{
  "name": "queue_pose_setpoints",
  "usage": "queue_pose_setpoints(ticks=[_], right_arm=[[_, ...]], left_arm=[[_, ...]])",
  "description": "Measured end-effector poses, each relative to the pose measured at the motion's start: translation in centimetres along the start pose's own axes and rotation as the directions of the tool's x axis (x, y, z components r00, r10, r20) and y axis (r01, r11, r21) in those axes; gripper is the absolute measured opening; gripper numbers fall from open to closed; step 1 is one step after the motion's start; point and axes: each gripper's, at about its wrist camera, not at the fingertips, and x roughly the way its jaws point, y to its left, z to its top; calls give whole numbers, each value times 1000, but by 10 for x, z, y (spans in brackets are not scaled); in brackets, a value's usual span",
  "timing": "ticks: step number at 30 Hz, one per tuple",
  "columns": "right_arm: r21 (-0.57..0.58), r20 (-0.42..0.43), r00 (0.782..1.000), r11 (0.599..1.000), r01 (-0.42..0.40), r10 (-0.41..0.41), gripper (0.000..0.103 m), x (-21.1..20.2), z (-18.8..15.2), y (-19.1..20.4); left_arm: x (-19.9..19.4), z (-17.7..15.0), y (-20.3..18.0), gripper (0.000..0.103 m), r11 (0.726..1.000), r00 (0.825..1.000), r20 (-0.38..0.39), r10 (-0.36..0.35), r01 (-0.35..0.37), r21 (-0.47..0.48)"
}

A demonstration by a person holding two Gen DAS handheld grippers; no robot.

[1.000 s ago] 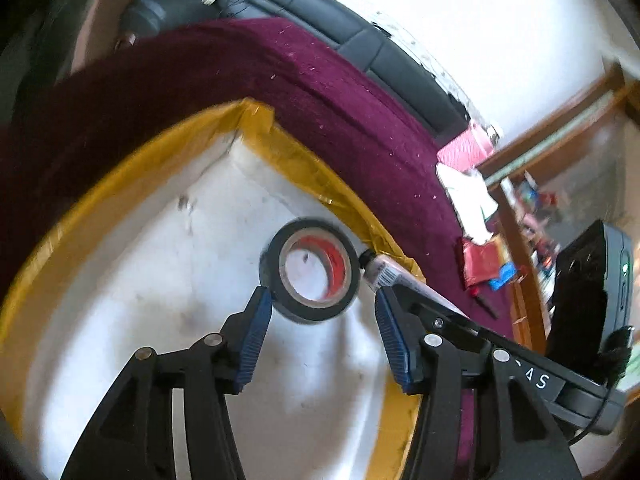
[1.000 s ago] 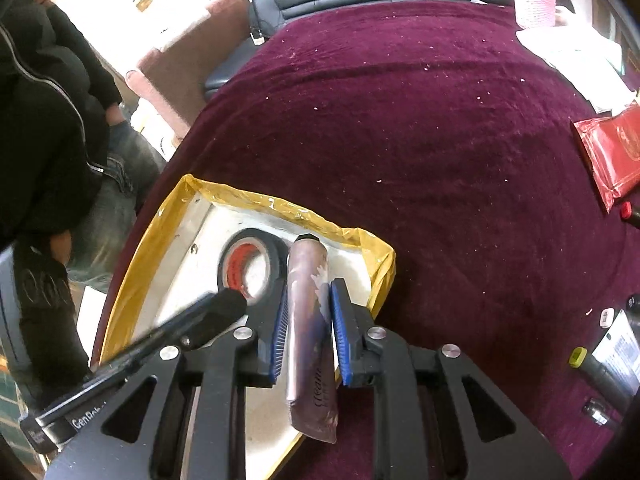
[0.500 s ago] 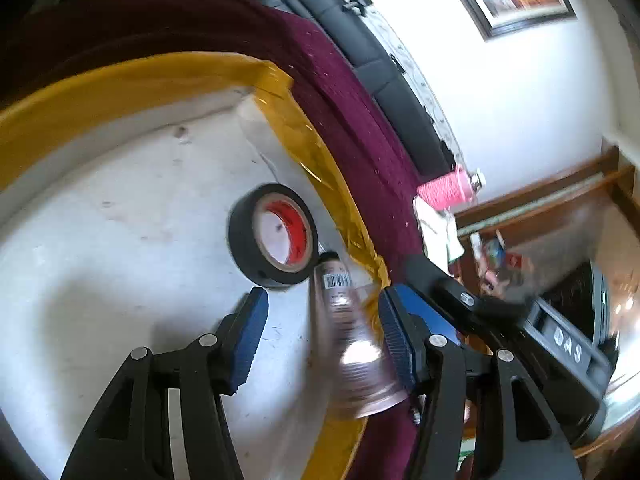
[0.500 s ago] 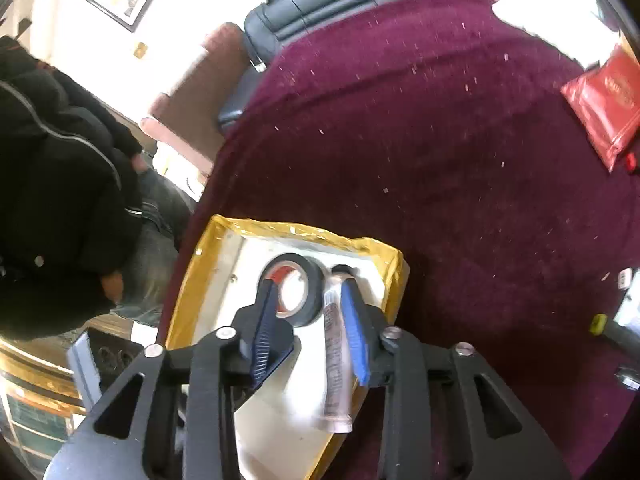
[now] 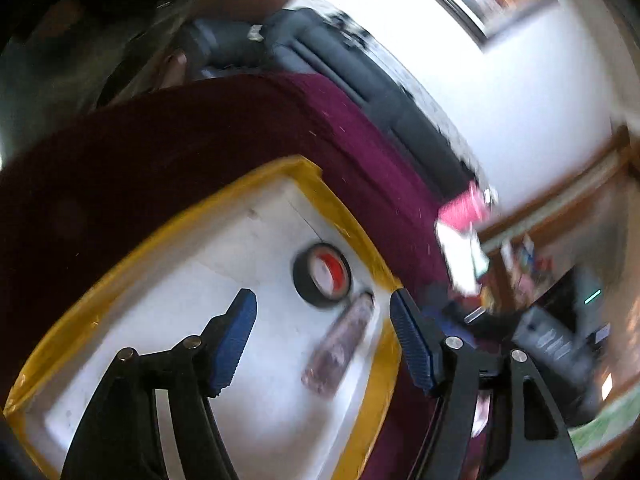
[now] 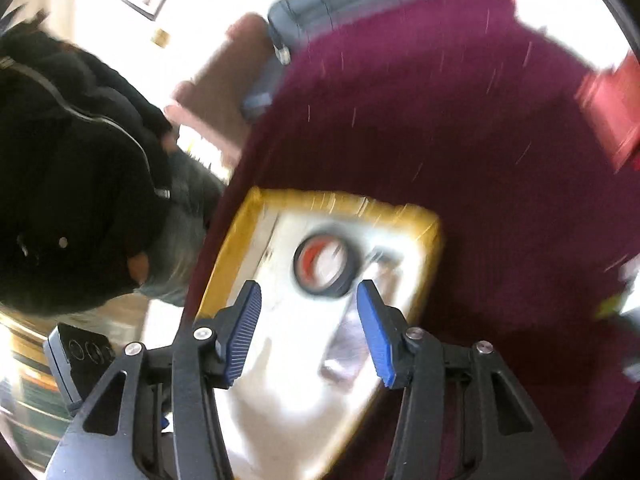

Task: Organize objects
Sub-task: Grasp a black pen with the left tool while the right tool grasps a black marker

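Note:
A white tray with a yellow taped rim (image 5: 344, 216) (image 6: 432, 232) lies on the maroon cloth. Inside it rests a black tape roll with a red core (image 5: 323, 280) (image 6: 325, 270), and beside that a brownish cream tube (image 5: 340, 346) (image 6: 352, 344) lies flat near the tray's right rim. My left gripper (image 5: 320, 320) hovers above the tray, jaws opening, touching nothing. My right gripper (image 6: 309, 304) hangs over the tray too, jaws opening; the tube lies below them on the tray floor, free of the pads. Both views are blurred.
The maroon cloth (image 6: 460, 120) spreads beyond the tray. A red packet (image 6: 612, 108) and white paper (image 5: 460, 256) lie at its far side. A dark sofa (image 5: 360, 80) stands behind. A person in a black jacket (image 6: 72, 160) sits left of the tray.
The right gripper, earlier shut on the cream tube, has let it go into the tray and risen. Both grippers' jaws have widened and both have pulled back from the tray.

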Motion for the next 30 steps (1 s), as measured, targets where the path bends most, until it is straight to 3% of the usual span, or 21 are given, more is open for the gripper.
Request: queue_pose_setpoints(ticks=[2, 3, 4, 6, 8, 9, 12, 16, 17, 21, 23, 28, 29, 30], right_arm=[[-64, 117, 989, 993, 98, -90, 51, -41, -3, -7], [-87, 186, 970, 981, 174, -156, 61, -66, -7, -18], [-91, 229, 949, 966, 242, -216, 78, -83, -12, -29], [-60, 250, 897, 918, 391, -366, 84, -103, -17, -65], [1, 197, 874, 892, 452, -444, 84, -112, -21, -104], [72, 152, 886, 899, 432, -438, 84, -121, -24, -132], [169, 126, 935, 935, 311, -333, 84, -144, -43, -176], [64, 52, 962, 963, 263, -267, 84, -143, -68, -183], [32, 29, 962, 962, 272, -273, 84, -140, -72, -182], [-60, 18, 919, 918, 393, -393, 84, -138, -89, -188], [-47, 12, 920, 919, 391, -391, 84, -139, -93, -201], [-34, -51, 979, 980, 197, -198, 86, -109, -95, -191], [-44, -80, 986, 989, 141, -144, 86, -103, -97, -185], [-45, -114, 993, 998, 32, -37, 86, -97, -99, -177]], left_arm=[[-4, -6, -21, 65, 994, 1000, -15, 9, -7, 108], [-4, -12, -37, 65, 986, 1000, -17, 11, -8, 167], [-5, -17, -51, 66, 976, 1000, -23, 6, -1, 216], [-1, -28, -78, 76, 955, 998, -63, -31, 48, 293], [7, -39, -97, 77, 943, 989, -123, -78, 113, 314], [11, -43, -104, 77, 938, 986, -144, -85, 128, 323], [24, -63, -127, 77, 921, 977, -201, -69, 140, 363], [37, -87, -148, 77, 915, 962, -271, -43, 147, 375], [40, -90, -151, 77, 914, 961, -275, -34, 141, 381], [41, -100, -162, 77, 905, 961, -278, -2, 120, 407], [48, -103, -167, 77, 905, 960, -280, 12, 109, 411], [59, -107, -167, 77, 917, 953, -304, 9, 114, 383], [60, -107, -167, 77, 917, 954, -300, 14, 108, 383], [60, -106, -166, 77, 918, 955, -296, 22, 98, 384]])
